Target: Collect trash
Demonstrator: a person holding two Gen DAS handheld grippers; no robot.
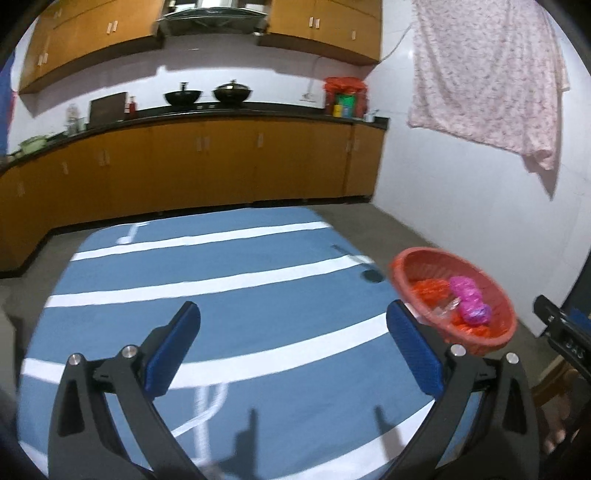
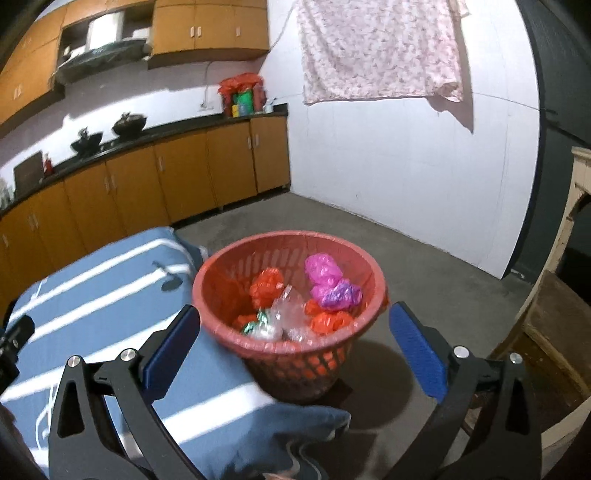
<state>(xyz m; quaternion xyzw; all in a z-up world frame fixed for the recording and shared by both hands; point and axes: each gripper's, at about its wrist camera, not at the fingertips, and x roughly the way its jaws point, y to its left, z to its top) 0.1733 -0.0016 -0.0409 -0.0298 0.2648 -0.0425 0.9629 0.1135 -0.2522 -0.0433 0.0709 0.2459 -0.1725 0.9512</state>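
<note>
I am holding both my left gripper (image 1: 293, 341) and right gripper (image 2: 295, 341) with jaws apart, empty, near the red basket (image 2: 221, 273) of crumpled wrappers (image 2: 334, 284).

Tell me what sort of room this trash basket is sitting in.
Most likely a home kitchen. Wooden cabinets run under a dark counter, two black woks sit beneath a range hood, and the red basket of crumpled wrappers stands on a bare concrete floor.

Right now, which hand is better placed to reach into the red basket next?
Right. The right gripper points almost straight at the red basket, which sits between its open fingers in its view. From the left gripper, also open and empty, the basket lies off to the right.
</note>
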